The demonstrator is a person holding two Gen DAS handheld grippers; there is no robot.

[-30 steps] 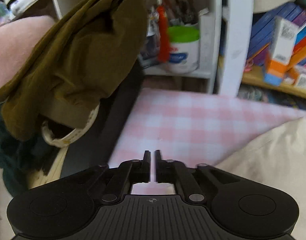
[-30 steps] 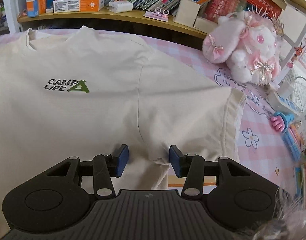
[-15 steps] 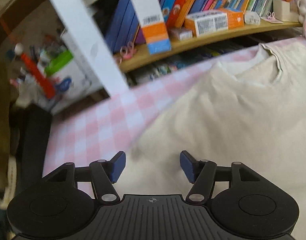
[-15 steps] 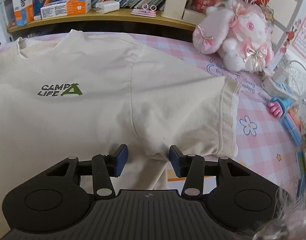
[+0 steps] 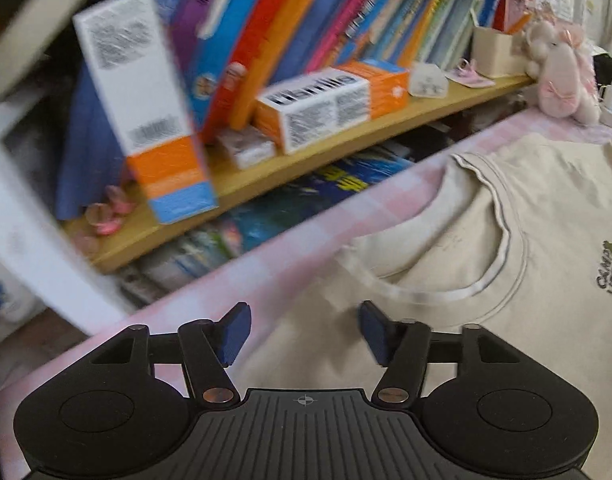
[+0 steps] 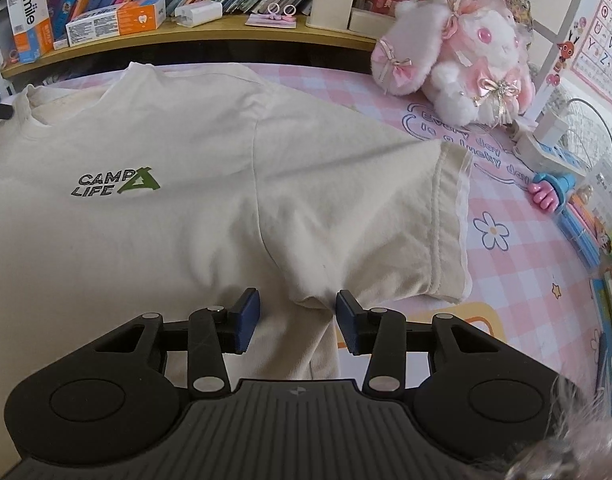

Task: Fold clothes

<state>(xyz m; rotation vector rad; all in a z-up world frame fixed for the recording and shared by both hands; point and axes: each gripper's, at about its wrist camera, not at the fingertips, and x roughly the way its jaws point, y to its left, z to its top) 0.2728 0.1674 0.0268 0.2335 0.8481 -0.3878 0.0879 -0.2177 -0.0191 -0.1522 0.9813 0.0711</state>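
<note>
Nearest to me, my right gripper (image 6: 298, 318) hangs with its jaws spread wide and nothing between them, just over the armpit where the sleeve (image 6: 389, 220) meets the body of the cream T-shirt (image 6: 154, 236). My left gripper (image 5: 302, 334) is equally wide and empty, poised over the shoulder area a little short of the ribbed collar (image 5: 501, 240); that view is smeared, so I cannot tell whether either pad touches cloth.

The shirt lies face up and spread flat on the pink checked tabletop (image 6: 517, 280), its "CAMP LIFE" print (image 6: 116, 184) showing and the sleeve stretched out toward the flower pattern. No fold is in it yet, so I judge this the opening step: getting both tools placed for the first lengthwise fold.

Next I would need to lower each gripper onto the fabric, pinch one layer stack cleanly at the shoulder and at the underarm or side seam, then carry that side across toward the middle without dragging the whole shirt.

Beyond the shirt sit a pink plush rabbit (image 6: 461, 60) and a power strip (image 6: 545, 144), and behind them the wooden shelf (image 6: 242, 28) lined with books (image 5: 337, 12) and boxes.
</note>
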